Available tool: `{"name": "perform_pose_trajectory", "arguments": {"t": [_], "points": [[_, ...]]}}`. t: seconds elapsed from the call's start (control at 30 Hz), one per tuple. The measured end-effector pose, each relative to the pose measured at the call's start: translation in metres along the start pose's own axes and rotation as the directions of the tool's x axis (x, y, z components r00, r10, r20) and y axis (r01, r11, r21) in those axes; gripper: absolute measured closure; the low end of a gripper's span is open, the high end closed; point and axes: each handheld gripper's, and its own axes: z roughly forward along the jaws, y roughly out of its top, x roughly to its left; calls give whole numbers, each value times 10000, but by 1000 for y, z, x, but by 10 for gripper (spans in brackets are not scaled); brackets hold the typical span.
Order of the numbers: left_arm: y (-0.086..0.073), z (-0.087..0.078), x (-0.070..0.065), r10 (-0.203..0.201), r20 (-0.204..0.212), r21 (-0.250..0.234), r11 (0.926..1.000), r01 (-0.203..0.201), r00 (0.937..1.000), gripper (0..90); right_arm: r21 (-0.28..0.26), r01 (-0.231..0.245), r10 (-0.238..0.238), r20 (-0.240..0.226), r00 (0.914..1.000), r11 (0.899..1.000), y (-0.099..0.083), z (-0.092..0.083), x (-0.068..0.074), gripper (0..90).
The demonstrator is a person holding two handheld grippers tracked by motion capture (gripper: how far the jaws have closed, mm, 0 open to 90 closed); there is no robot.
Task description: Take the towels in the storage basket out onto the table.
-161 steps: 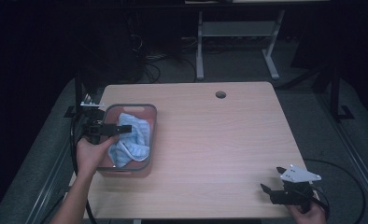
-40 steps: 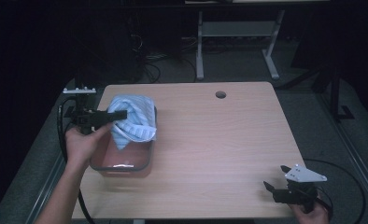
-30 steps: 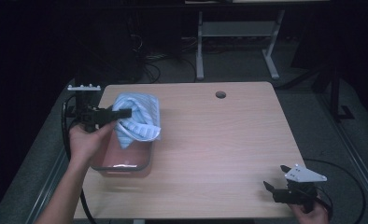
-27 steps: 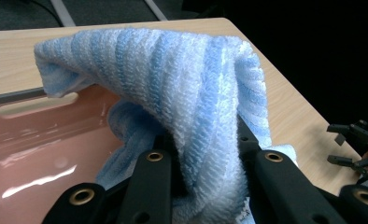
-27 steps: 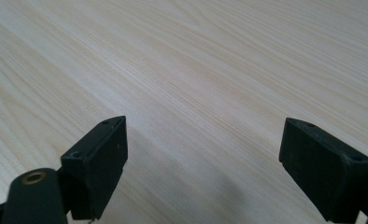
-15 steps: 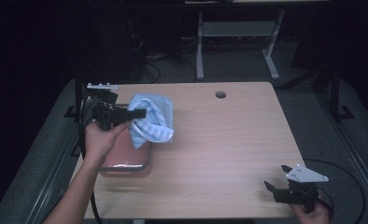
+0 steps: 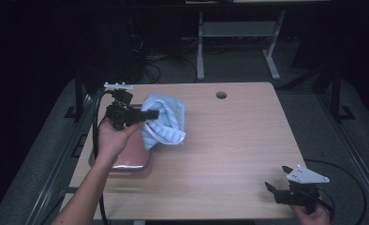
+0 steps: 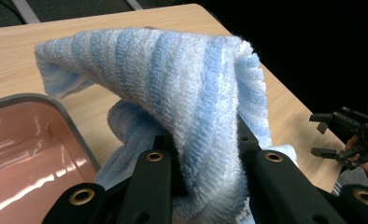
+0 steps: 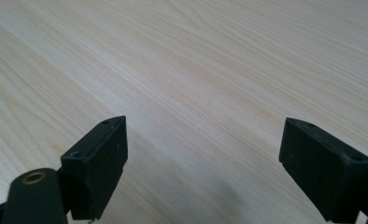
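The left gripper point(image 7: 151, 114) has its fingers point(image 8: 152, 182) pinched on the striped towel point(image 7: 164, 119), which hangs above the desk point(image 7: 229, 140) beside the pink tray point(image 7: 126, 157). The right gripper point(image 7: 275, 186) rests with fingers wide apart.

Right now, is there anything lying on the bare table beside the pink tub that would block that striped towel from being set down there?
Nothing visible does. The left gripper holds the striped towel above the pink tub's edge, and the wooden table to its right lies bare. The right gripper waits open at the near corner.
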Motion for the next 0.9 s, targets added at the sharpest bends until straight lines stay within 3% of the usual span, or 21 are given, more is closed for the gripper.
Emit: {"name": "perform_pose_trajectory", "arguments": {"t": [0.9], "points": [[10, 54, -28, 644, 182, 881, 9939, -658, 9978, 741, -178, -47, 47, 2, 10000, 9998, 1, -3, -2, 148]]}}
